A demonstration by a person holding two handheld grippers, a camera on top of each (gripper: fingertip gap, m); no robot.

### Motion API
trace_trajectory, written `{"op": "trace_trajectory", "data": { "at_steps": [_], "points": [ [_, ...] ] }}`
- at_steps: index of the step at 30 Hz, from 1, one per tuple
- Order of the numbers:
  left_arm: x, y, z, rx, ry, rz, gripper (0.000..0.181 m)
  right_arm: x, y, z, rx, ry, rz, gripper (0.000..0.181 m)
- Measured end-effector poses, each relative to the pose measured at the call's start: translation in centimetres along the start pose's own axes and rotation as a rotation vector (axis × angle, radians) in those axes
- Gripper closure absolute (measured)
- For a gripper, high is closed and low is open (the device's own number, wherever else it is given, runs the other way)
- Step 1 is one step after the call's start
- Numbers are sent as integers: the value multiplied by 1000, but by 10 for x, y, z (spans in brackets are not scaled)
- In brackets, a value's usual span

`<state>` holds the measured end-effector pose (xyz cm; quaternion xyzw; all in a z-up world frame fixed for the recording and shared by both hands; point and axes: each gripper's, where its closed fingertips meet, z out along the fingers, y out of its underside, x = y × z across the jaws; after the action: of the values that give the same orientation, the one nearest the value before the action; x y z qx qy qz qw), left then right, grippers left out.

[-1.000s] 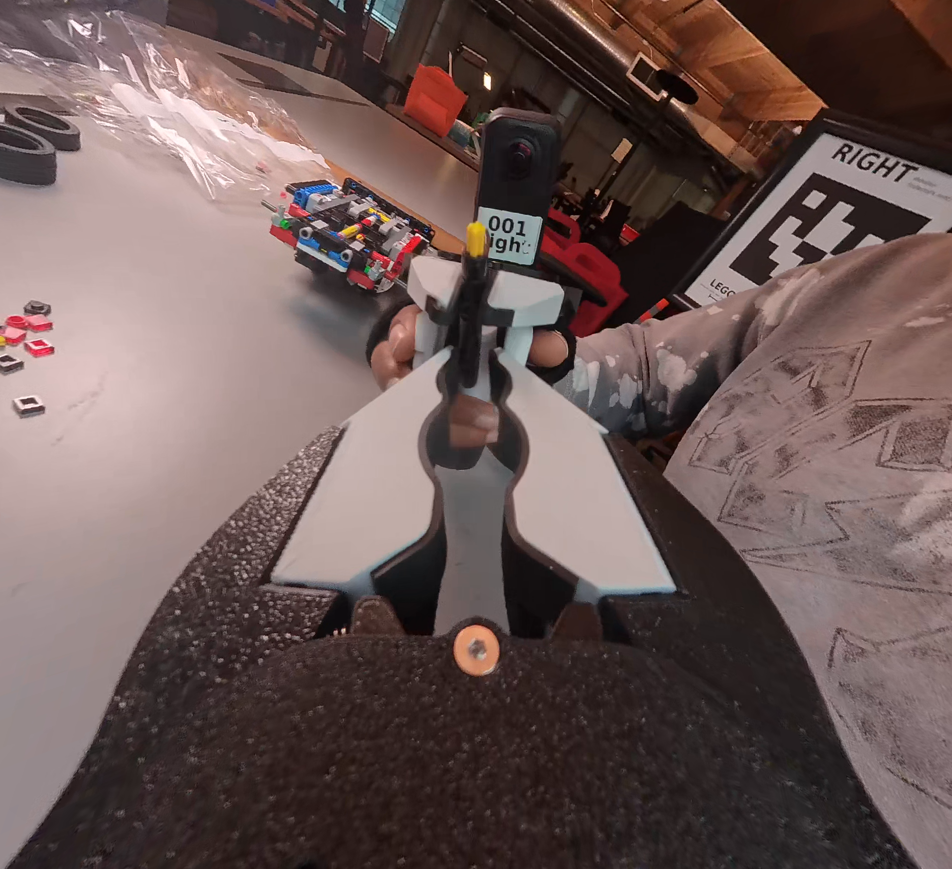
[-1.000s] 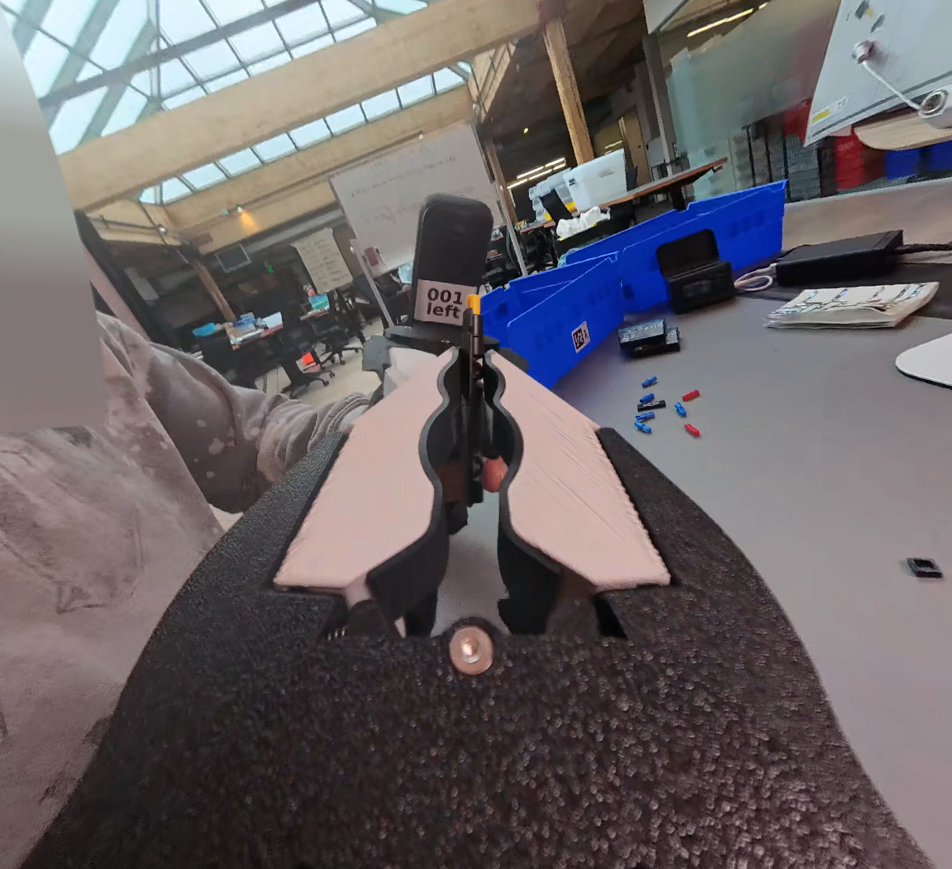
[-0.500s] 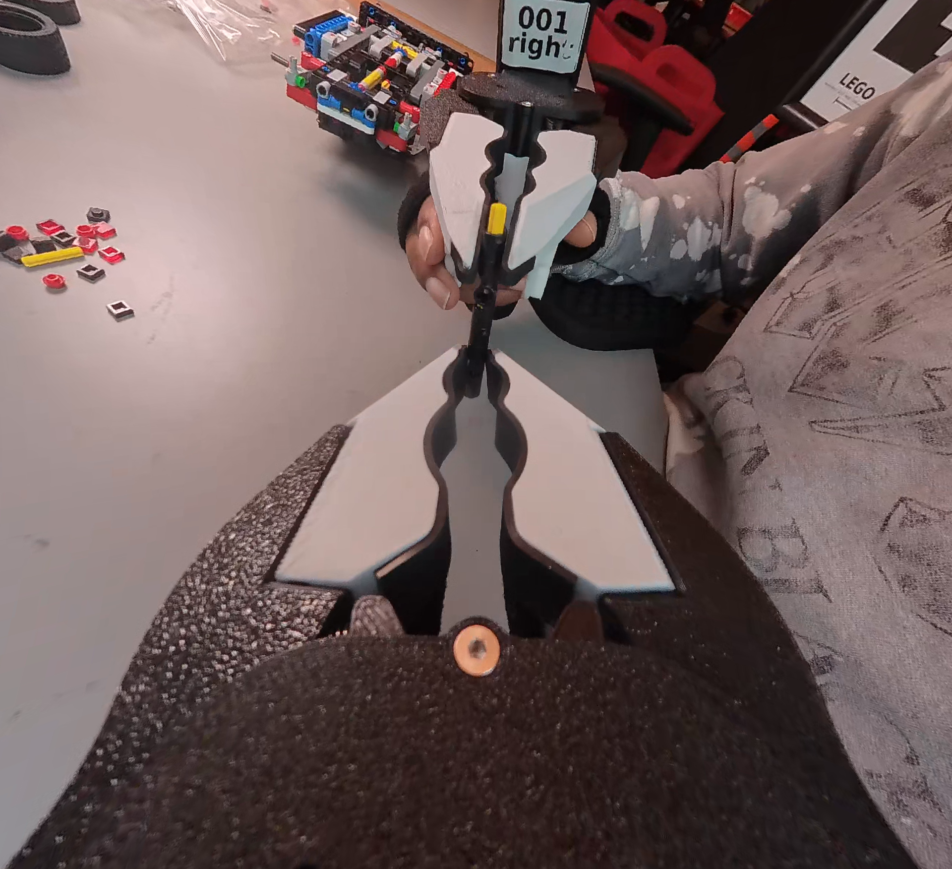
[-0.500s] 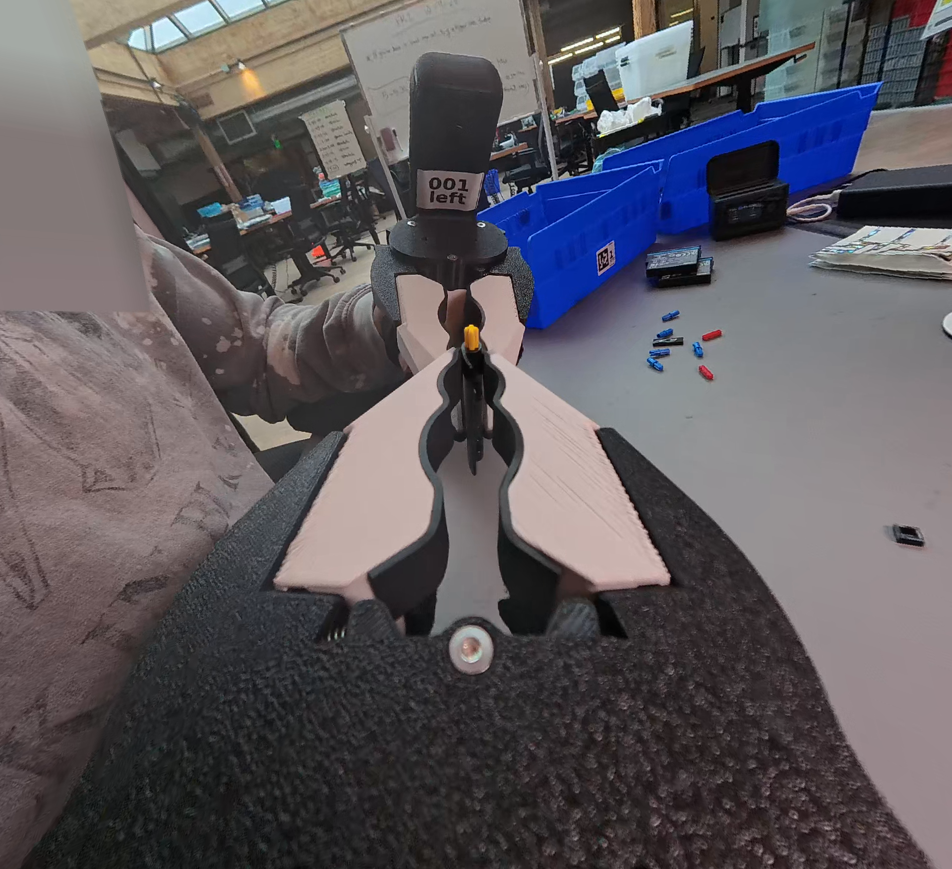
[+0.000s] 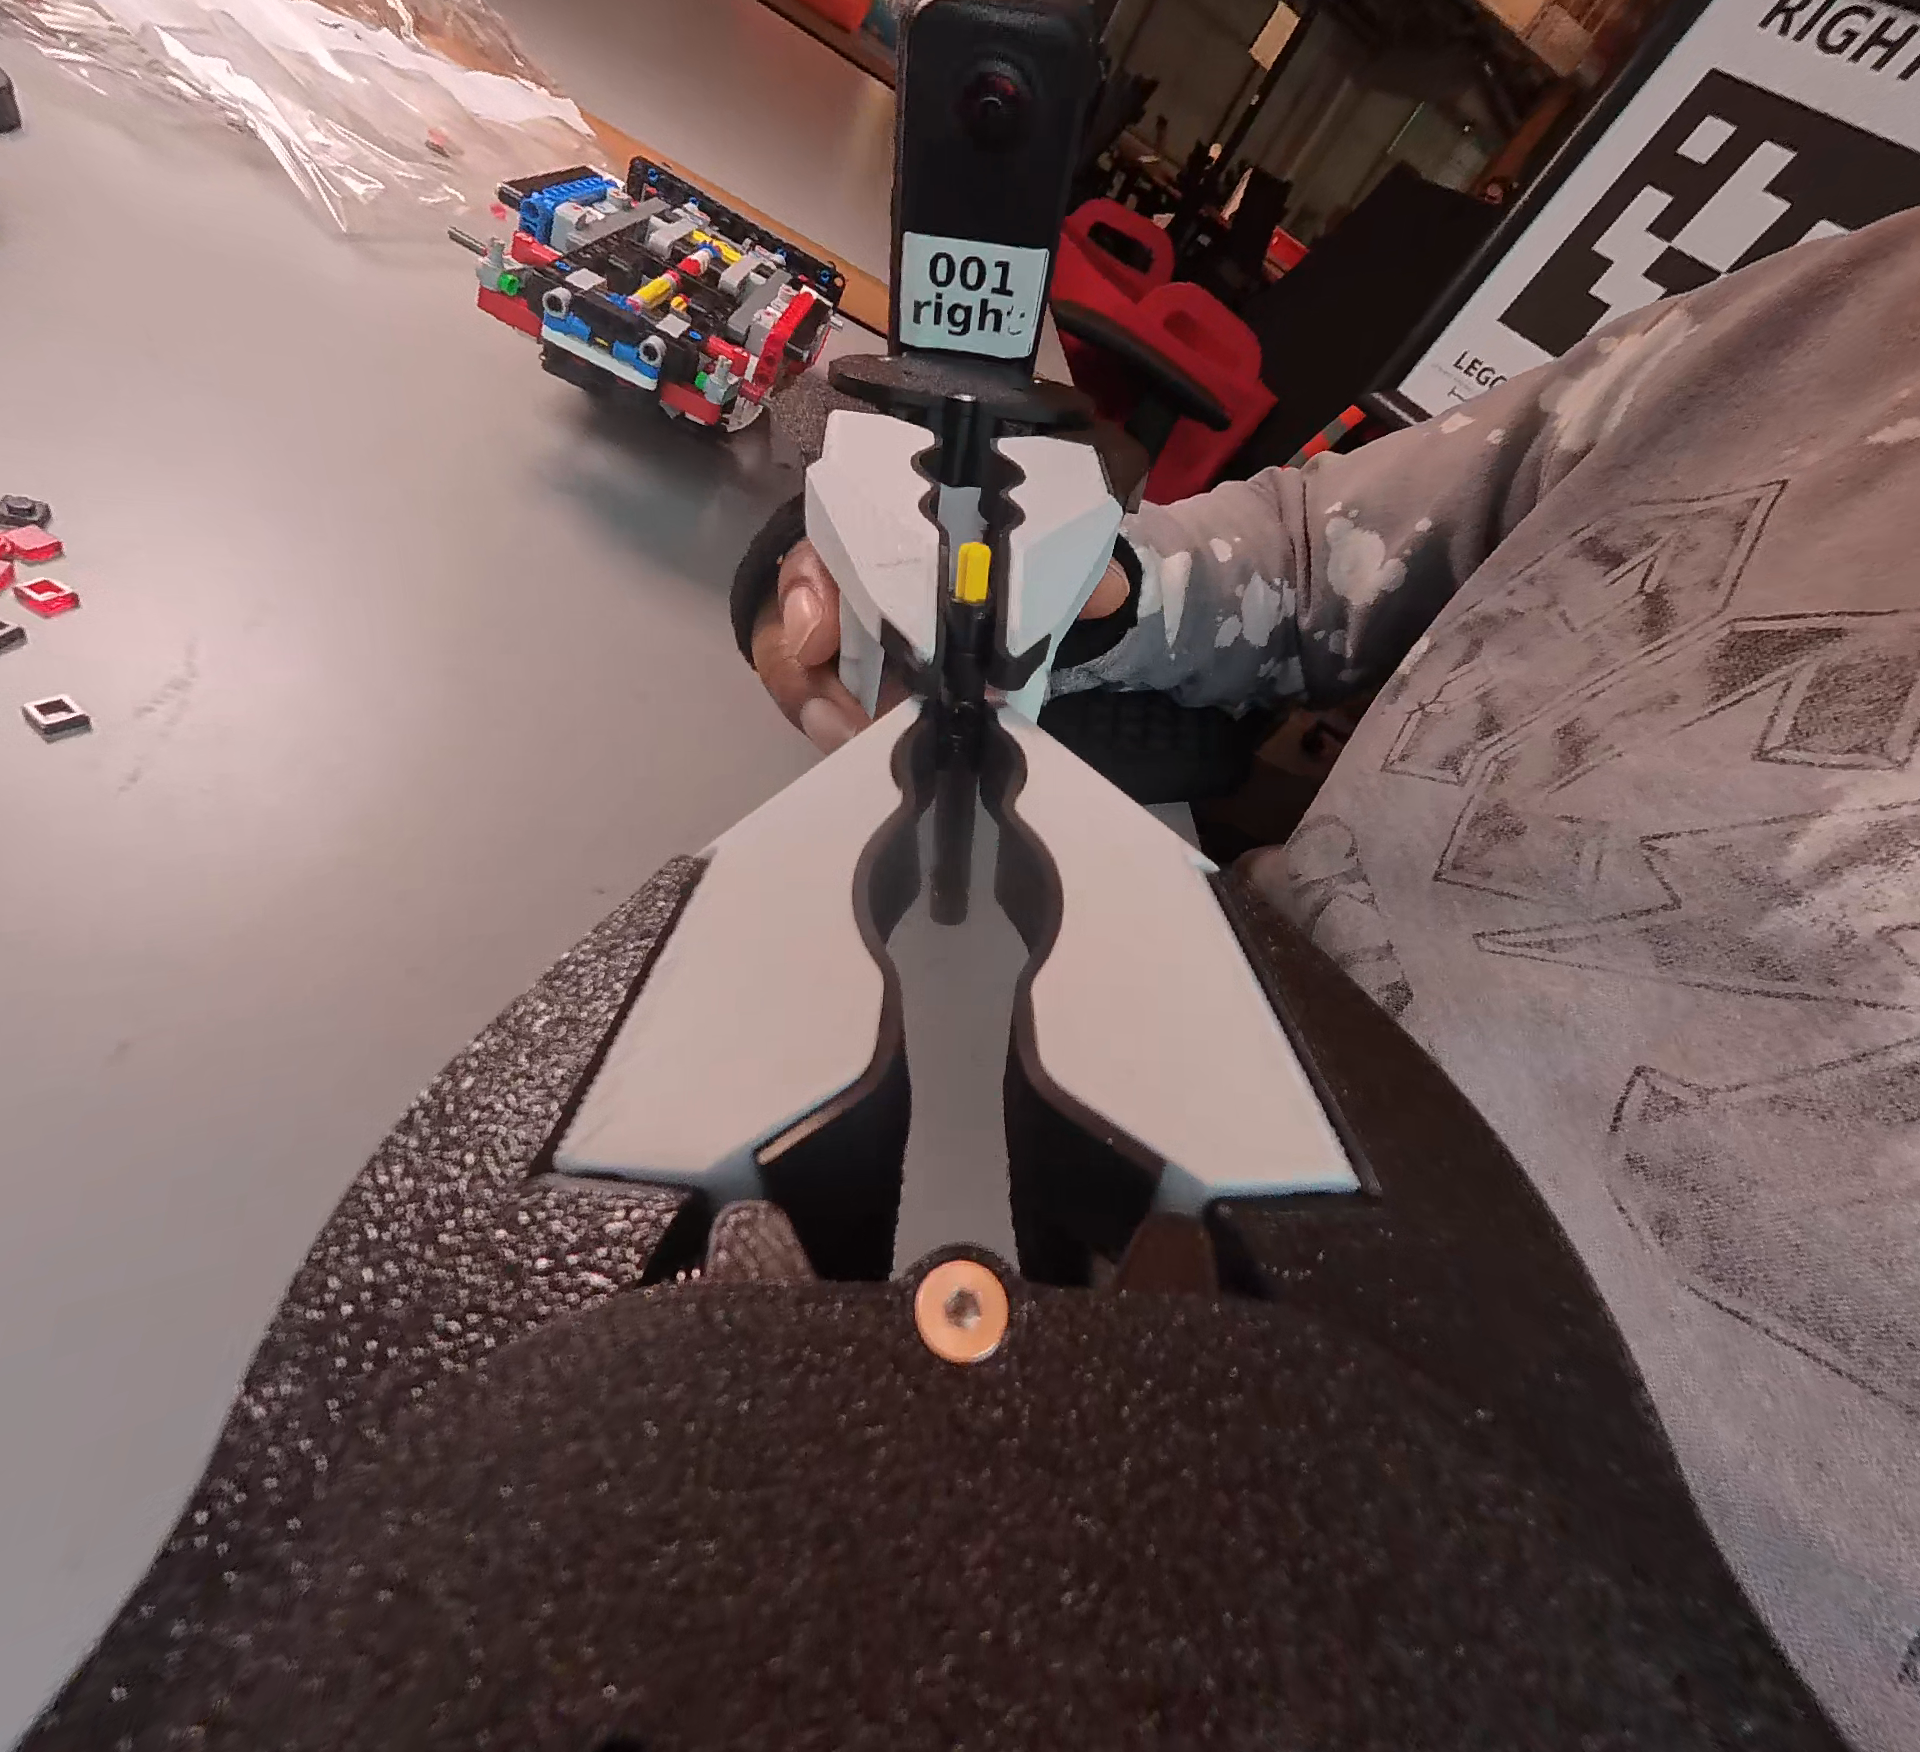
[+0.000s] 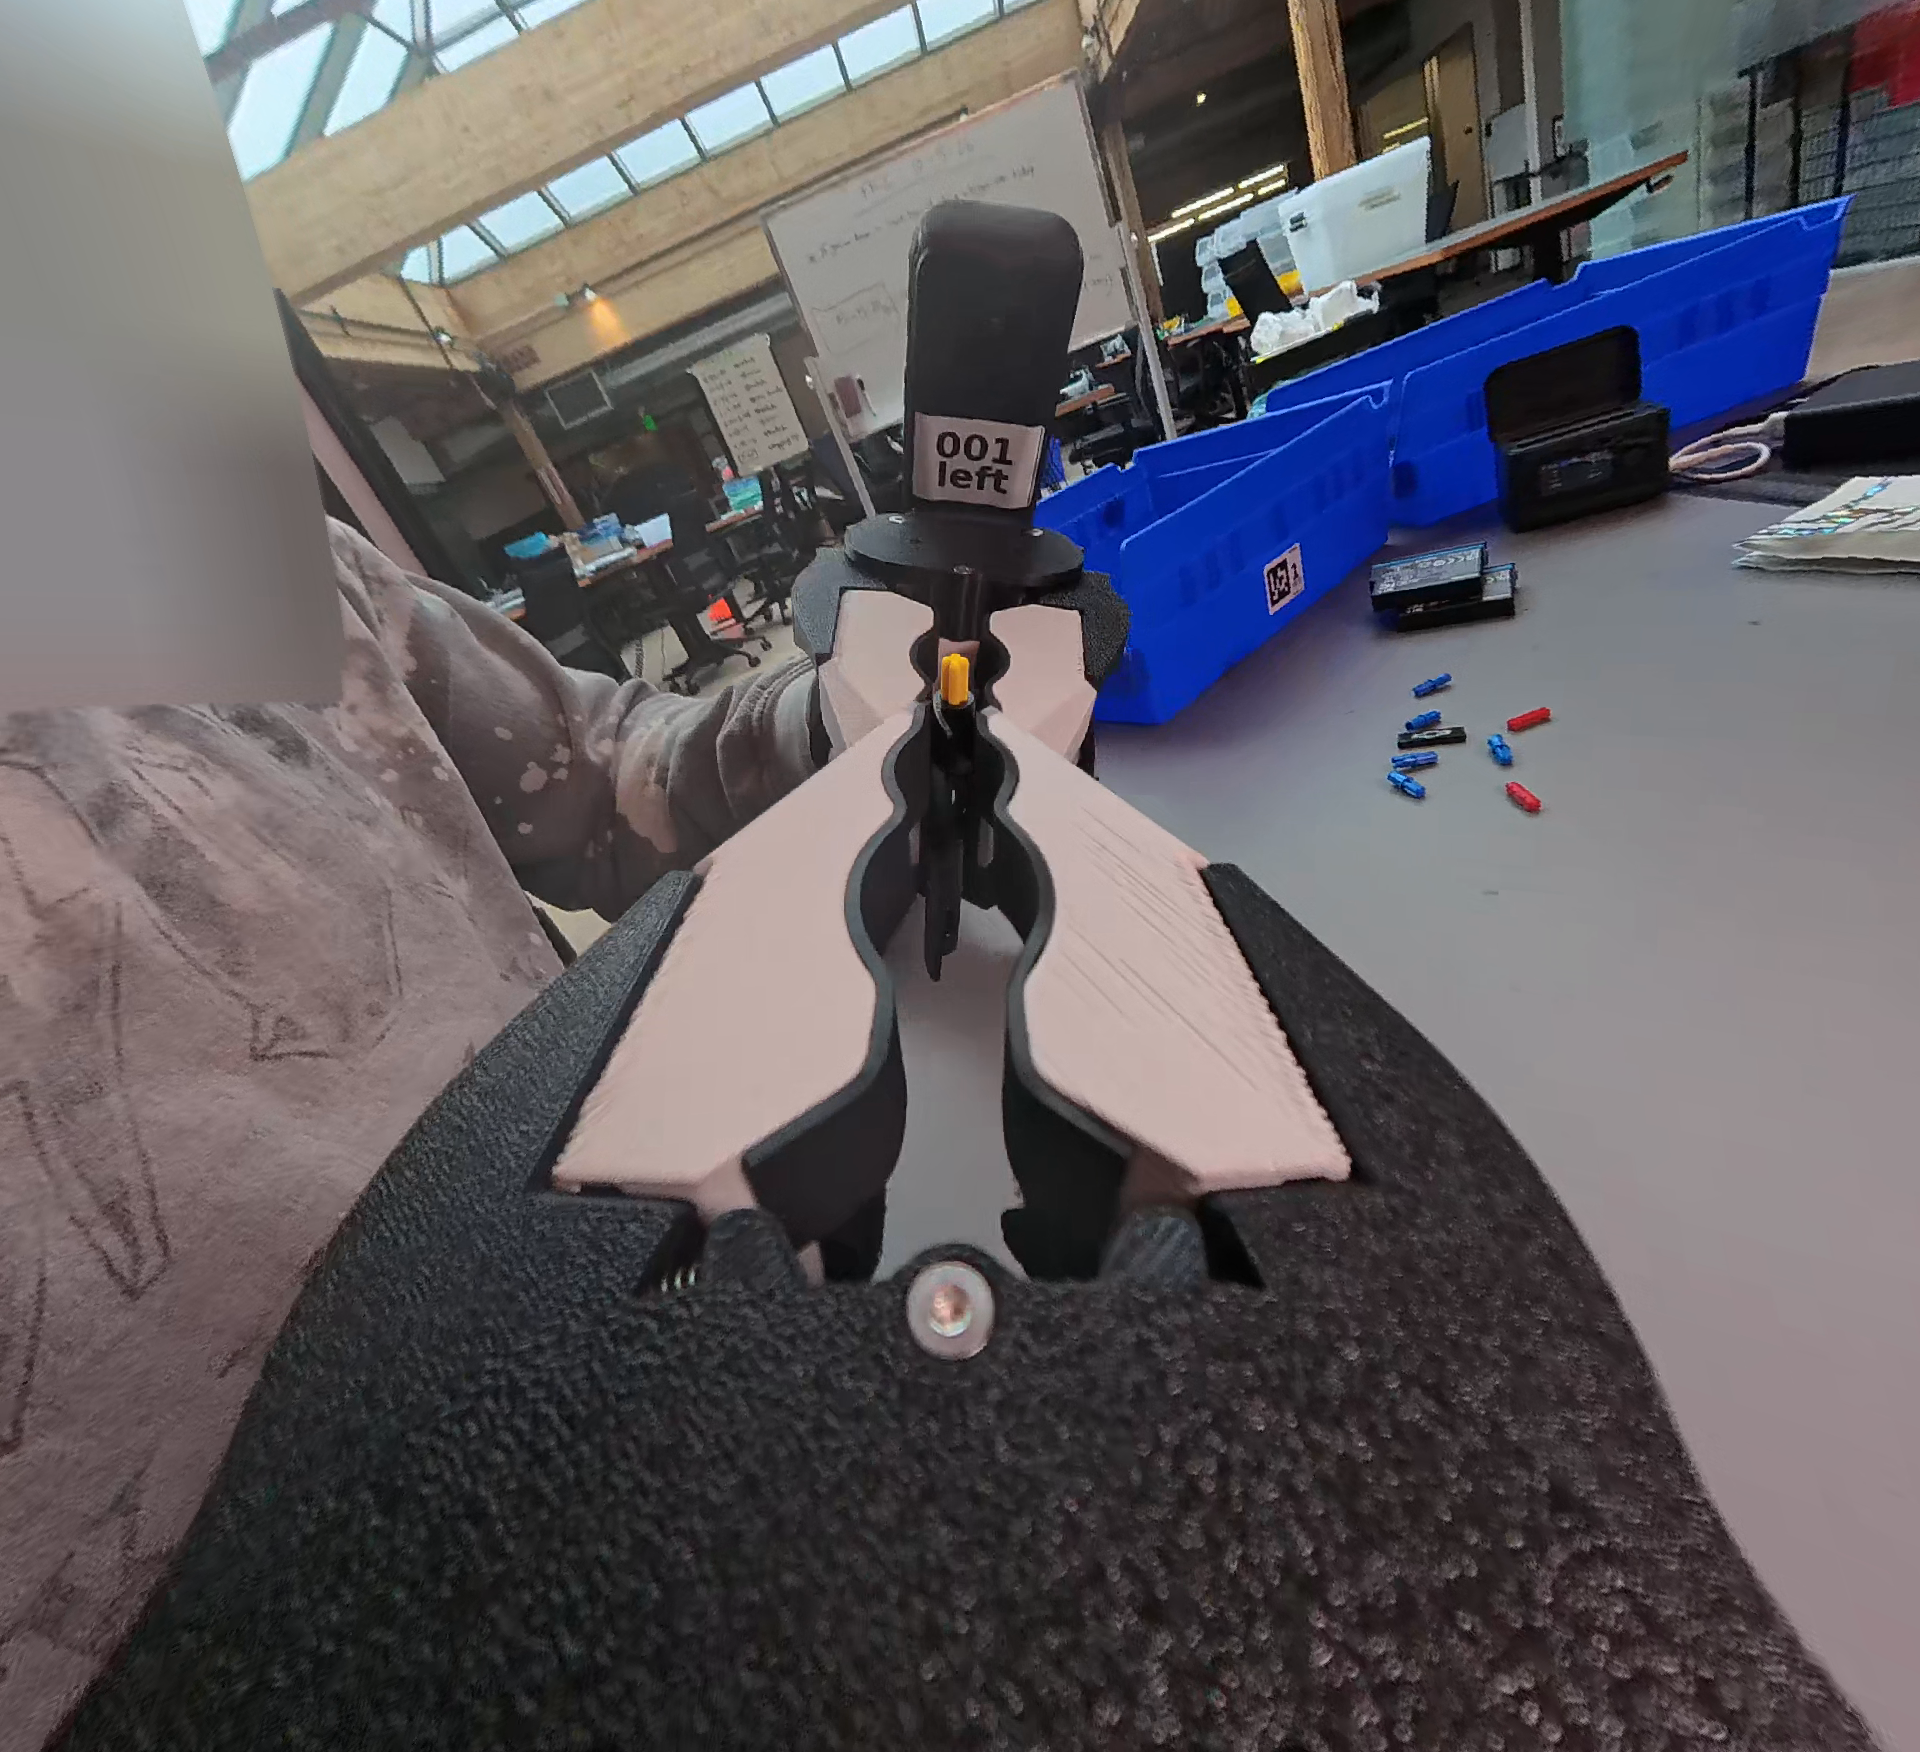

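My left gripper [image 5: 956, 731] and right gripper [image 6: 951, 728] face each other tip to tip above the grey table [image 5: 312, 767]. Each is shut on a thin black axle [image 5: 951, 829] that runs back between its fingers; it also shows in the right wrist view [image 6: 948, 850]. A small yellow piece [image 5: 974, 572] sits on the axle just past the fingertips, also seen in the right wrist view [image 6: 953, 676]. I cannot tell whether the axle is one part or two joined. The other gripper fills the middle of each view, with a hand behind it.
A partly built brick car chassis [image 5: 655, 320] stands beyond, with clear plastic bags [image 5: 260, 71] behind it. Small red and black pieces [image 5: 42, 580] lie left. Blue bins [image 6: 1299, 539], a black case [image 6: 1579, 445] and loose blue and red pins [image 6: 1455, 746] lie right. A person's grey shirt [image 5: 1662, 871] is close. Left and right tips are no more than a few centimetres apart.
Since half a second ago the two grippers have moved closer together. The black axle now reaches farther back between my left fingers. Both views have tilted upward.
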<state>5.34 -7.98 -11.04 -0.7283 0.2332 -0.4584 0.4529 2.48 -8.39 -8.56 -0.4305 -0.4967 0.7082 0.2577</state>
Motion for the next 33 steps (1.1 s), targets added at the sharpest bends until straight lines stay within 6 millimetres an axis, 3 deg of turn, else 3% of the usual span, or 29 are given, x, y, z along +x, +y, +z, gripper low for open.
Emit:
{"op": "trace_trajectory", "data": {
  "at_steps": [15,16,18,20,22,23,25,27,29,31,33],
  "points": [
    [3,-14,-11,71,18,-61,177,1,-17,6,125,-41,65,176],
    [0,-10,-11,50,3,-59,178,4,-26,3,175,-31,72,175],
    [-16,23,-8,-68,-70,-31,177,16,-88,-32,439,-25,113,176],
    [-20,15,-13,-1,-55,-146,178,18,-89,-31,305,95,-85,175],
    [-23,-3,-20,29,-90,-82,177,24,-78,-22,225,133,-81,175],
    [-24,-7,-21,36,-91,-85,177,37,-68,-18,166,193,-83,175],
    [-27,-3,-21,24,-108,-96,177,85,-47,-19,5,403,-106,175],
    [-32,5,-21,25,-111,-152,177,144,-18,-35,-246,644,-150,174],
    [-38,11,-23,24,-124,-192,177,189,11,-53,-464,797,-177,172],
    [-44,13,-25,21,-144,-197,177,214,34,-64,-600,878,-188,170],
    [-46,13,-26,21,-146,-203,177,217,35,-64,-630,897,-212,137]
  ]
}}
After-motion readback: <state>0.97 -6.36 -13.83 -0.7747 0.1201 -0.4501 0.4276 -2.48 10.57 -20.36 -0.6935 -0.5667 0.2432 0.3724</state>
